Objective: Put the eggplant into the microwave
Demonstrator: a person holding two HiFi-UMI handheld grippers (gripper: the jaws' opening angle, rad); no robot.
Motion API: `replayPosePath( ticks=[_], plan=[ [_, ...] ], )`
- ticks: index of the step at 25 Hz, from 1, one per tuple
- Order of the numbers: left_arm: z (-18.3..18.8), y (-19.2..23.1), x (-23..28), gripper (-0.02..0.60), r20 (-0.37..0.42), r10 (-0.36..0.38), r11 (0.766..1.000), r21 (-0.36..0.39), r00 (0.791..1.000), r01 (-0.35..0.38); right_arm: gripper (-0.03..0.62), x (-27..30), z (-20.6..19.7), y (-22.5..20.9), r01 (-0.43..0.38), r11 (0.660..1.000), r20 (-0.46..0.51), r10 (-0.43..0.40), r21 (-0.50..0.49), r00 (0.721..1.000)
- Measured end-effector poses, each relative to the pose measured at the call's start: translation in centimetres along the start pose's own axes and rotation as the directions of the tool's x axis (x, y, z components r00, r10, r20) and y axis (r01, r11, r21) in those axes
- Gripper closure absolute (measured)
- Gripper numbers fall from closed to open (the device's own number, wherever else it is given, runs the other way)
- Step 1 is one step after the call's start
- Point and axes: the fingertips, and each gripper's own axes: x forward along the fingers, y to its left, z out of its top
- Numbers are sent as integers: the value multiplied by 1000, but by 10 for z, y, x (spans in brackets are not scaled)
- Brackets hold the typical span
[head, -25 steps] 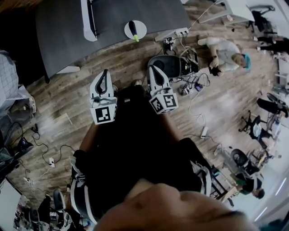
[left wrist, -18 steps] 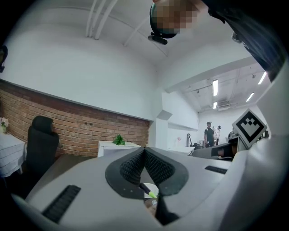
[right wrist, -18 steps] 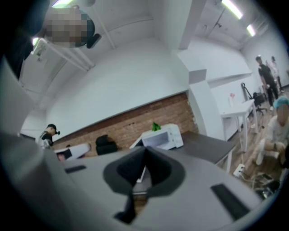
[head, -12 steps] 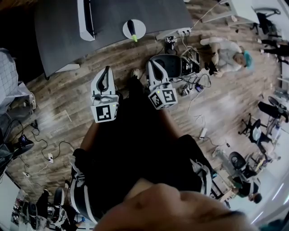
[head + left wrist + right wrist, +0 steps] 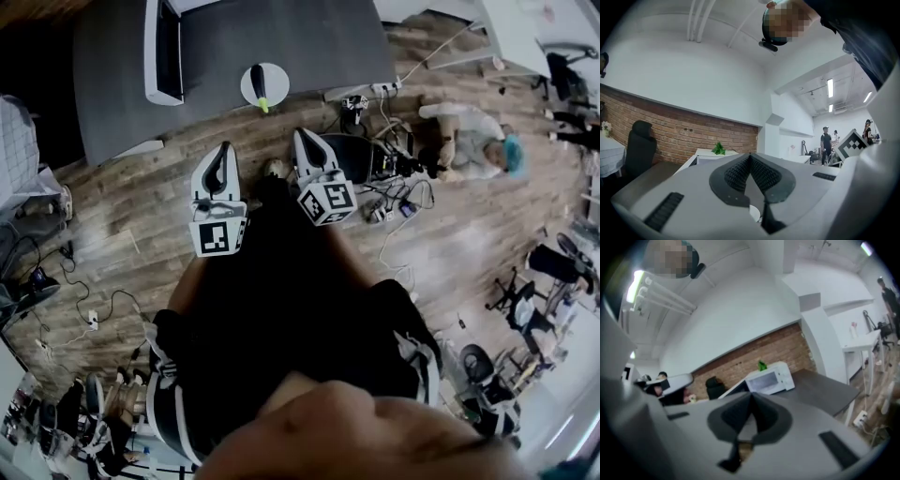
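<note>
Compared with one second ago, both grippers have moved up in the head view, toward the dark table (image 5: 309,37), and the plate (image 5: 281,80) now sits lower and more to the left in the frame, so the person seems to be walking closer. The left gripper (image 5: 223,150) has its jaws pressed together with nothing between them, and the right gripper (image 5: 302,136) is the same, closed and empty. The eggplant (image 5: 259,79) lies on the white plate at the upper middle of the head view, near the front edge of the table and well apart from both grippers. The microwave (image 5: 150,56) stands at the upper left of that view, on the same table; I cannot tell if its door is open. I think some things could go wrong from here. If the jaws are not opened before they arrive, the closed tips may push the eggplant off the plate, or slide the plate over the near edge. The eggplant looks smooth and rounded, so a weak pinch may let it slip. The black chair (image 5: 361,155) and the cables (image 5: 398,202) on the floor could also catch a foot. I count two grippers, one eggplant, one plate, one microwave and one table.
</note>
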Motion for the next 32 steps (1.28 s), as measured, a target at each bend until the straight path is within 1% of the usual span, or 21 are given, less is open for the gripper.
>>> replayPosePath(
  ticks=[3, 6, 11, 13, 16, 18, 24, 25, 27, 32],
  plan=[
    [-5, -9, 11, 548, -15, 27, 1000, 7, 1000, -27, 563, 12, -5, -16, -32, 999, -32, 32, 23, 999],
    [-4, -14, 18, 548, -8, 57, 998, 7, 998, -57, 563, 23, -10, -31, -51, 998, -53, 53, 45, 997],
    [-5, -19, 29, 548, -14, 73, 997, 33, 997, -72, 563, 38, -15, -50, -54, 995, -75, 60, 85, 995],
    [-7, -17, 34, 548, -14, 81, 996, 32, 997, -81, 562, 46, -17, -57, -51, 994, -82, 59, 92, 995],
    [-9, -12, 38, 548, -13, 96, 995, 37, 995, -95, 563, 57, -24, -66, -39, 993, -96, 49, 111, 994],
    [-9, -9, 41, 548, -11, 102, 994, 39, 995, -101, 562, 59, -32, -72, -28, 990, -109, 44, 141, 993],
    [-12, 1, 51, 548, -8, 108, 994, 34, 994, -108, 558, 79, -65, -86, -11, 961, -161, 57, 275, 985],
    [-13, 3, 52, 548, -8, 106, 994, 34, 994, -105, 553, 83, -71, -88, -6, 958, -167, 57, 288, 984],
    [-15, 6, 55, 548, -9, 99, 995, 30, 995, -99, 512, 89, -83, -92, 5, 949, -184, 56, 316, 981],
    [-14, 15, 67, 548, -4, 85, 996, 24, 996, -84, 489, 107, -109, -105, 64, 928, -241, 29, 368, 970]
  ],
)
